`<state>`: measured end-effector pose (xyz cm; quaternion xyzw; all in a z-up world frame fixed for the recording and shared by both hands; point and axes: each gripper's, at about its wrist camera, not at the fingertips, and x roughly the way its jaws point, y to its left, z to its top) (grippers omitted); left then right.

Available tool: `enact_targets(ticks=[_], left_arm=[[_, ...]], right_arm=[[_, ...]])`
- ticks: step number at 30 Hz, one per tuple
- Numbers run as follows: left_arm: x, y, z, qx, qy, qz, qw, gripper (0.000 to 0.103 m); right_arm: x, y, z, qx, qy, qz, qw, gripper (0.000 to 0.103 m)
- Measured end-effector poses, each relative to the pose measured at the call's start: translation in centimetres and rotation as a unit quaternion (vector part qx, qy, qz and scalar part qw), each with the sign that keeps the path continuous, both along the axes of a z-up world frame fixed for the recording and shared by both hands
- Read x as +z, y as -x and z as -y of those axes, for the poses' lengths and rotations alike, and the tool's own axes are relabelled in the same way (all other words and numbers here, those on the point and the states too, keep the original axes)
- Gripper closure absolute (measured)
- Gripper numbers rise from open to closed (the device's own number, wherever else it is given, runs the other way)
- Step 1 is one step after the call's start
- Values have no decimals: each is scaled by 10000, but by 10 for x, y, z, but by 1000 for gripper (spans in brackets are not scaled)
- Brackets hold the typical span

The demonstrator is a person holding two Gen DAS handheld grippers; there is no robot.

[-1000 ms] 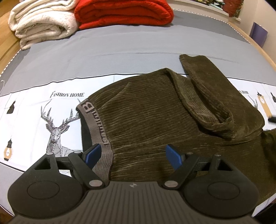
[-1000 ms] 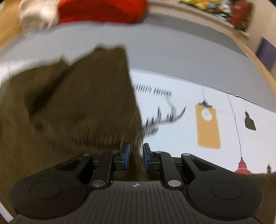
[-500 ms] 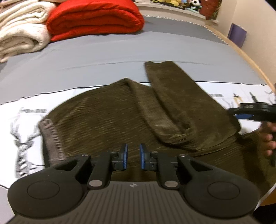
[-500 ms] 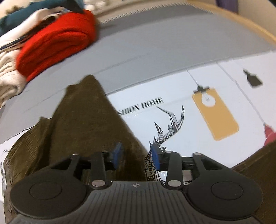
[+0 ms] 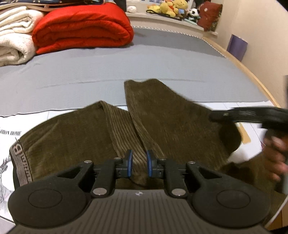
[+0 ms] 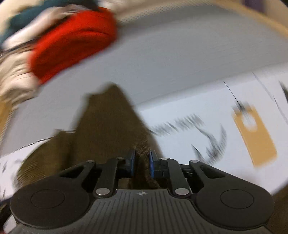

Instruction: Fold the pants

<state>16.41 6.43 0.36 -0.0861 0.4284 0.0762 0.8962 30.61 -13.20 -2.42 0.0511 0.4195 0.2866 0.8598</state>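
Note:
Olive corduroy pants (image 5: 75, 136) lie on a white printed cloth, grey lettered waistband (image 5: 19, 162) at the left. One leg (image 5: 162, 108) is folded back across the other toward the grey sheet. My left gripper (image 5: 139, 162) sits low at the crease where the legs meet, its blue pads close together with a ridge of corduroy pinched between them. In the blurred right wrist view my right gripper (image 6: 142, 162) is closing, its pads squeezing a bunch of the pants leg (image 6: 106, 126). It shows in the left wrist view as a dark blur (image 5: 214, 116) held by a hand (image 5: 275, 149).
A folded red blanket (image 5: 81, 28) and a cream blanket (image 5: 12, 41) lie at the far left of the grey sheet (image 5: 162, 63). The wooden bed edge (image 5: 252, 75) runs along the right. Plush toys (image 5: 171, 9) sit on a far shelf.
My left gripper went from wide open at the waistband to shut, and moved right to the crease between the legs. My right gripper opened, then closed on the leg again as it swung.

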Motion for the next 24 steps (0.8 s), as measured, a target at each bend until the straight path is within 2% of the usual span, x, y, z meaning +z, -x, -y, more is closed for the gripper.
enact_targets(ticks=[1, 2, 3, 4, 6, 8, 12, 14, 16, 20, 24], left_arm=[[0, -3, -4, 37, 19, 3, 10000, 85], [0, -5, -9, 76, 40, -2, 10000, 85], [-1, -7, -15, 111, 79, -20, 9999, 84], [-2, -8, -21, 129, 148, -45, 9998, 83], [-6, -9, -30, 147, 363, -126, 9992, 77], [-13, -9, -34, 144, 552, -223, 9981, 72], [-30, -21, -32, 87, 790, -476, 9957, 65], [-38, -27, -28, 18, 888, -564, 9944, 61], [-44, -33, -25, 13, 966, -612, 9934, 61], [-50, -41, -25, 62, 1126, -652, 9915, 61], [-51, -44, -30, 375, 858, -667, 9934, 61]], right_arm=[[10, 10, -3, 428, -137, 214, 9988, 88], [17, 25, -7, 1102, -326, 396, 9926, 88], [18, 35, -9, 1639, -399, 396, 9849, 88], [14, 46, -13, 2160, -320, 307, 9754, 88], [-3, 57, -21, 2598, 51, 89, 9656, 88], [-21, 53, -25, 2425, 398, -116, 9693, 87], [-31, 38, -30, 2062, 376, -432, 9768, 82], [-29, 28, -32, 1849, 164, -577, 9809, 70], [-31, 15, -33, 1626, -130, -828, 9831, 64], [-43, -5, -44, 1243, -403, -1250, 9835, 62], [-59, -20, -55, 924, -575, -1675, 9798, 62]])
